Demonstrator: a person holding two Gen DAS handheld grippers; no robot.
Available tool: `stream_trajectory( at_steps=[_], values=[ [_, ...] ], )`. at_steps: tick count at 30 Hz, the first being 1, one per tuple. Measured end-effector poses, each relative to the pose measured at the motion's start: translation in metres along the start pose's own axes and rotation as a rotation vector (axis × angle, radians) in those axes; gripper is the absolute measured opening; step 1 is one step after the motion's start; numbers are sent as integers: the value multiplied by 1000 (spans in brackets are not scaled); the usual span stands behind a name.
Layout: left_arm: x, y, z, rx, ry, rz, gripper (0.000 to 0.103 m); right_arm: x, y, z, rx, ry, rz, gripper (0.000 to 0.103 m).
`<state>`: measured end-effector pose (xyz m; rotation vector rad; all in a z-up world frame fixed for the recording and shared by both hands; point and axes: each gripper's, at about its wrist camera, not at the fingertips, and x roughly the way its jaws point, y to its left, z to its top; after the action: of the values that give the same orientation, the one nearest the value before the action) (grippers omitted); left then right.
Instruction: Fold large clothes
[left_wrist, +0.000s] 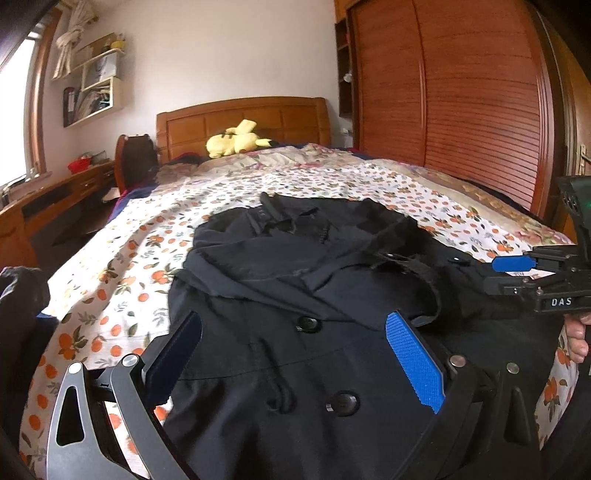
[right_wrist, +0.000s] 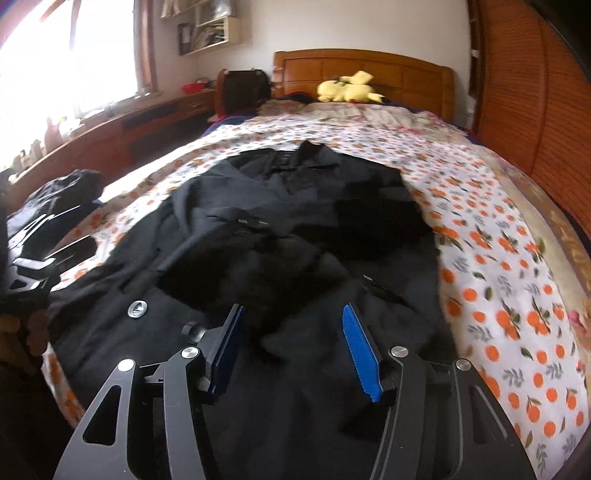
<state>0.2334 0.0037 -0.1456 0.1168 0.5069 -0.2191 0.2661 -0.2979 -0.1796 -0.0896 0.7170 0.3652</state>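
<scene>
A large black coat (left_wrist: 332, 295) with round buttons lies front up on the bed, collar toward the headboard, sleeves folded in over the chest. It also fills the right wrist view (right_wrist: 295, 240). My left gripper (left_wrist: 295, 332) is open and empty, hovering over the coat's lower front. My right gripper (right_wrist: 293, 321) is open and empty above the coat's lower part. The right gripper also shows at the right edge of the left wrist view (left_wrist: 524, 264), over the coat's right side.
The bed has a white sheet with an orange-fruit print (left_wrist: 122, 288). A yellow plush toy (left_wrist: 236, 140) lies by the wooden headboard (left_wrist: 243, 114). A wooden wardrobe (left_wrist: 461, 96) stands right, a desk (left_wrist: 55, 195) left. Another dark garment (right_wrist: 62, 195) lies at the bed's left edge.
</scene>
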Motion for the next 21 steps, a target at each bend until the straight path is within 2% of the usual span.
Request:
stream_trajectory(
  at_steps=[3,7,14,16,21],
  values=[
    [9,-17,4,15,13,-14,101,0,-16,-9,38,-3,-15,52],
    [21,-40,13,40,31,-34,101,-3,-23,-16,25,-4,-27,52],
    [43,-81,31,103,81,-56,100,-4,-36,-31,14,27,-4,52],
    [51,-93,36,128,112,-67,89,-5,-37,-34,16,34,6,52],
    [72,-117,43,170,188,-66,83,-12,-37,-36,18,16,36,52]
  ],
)
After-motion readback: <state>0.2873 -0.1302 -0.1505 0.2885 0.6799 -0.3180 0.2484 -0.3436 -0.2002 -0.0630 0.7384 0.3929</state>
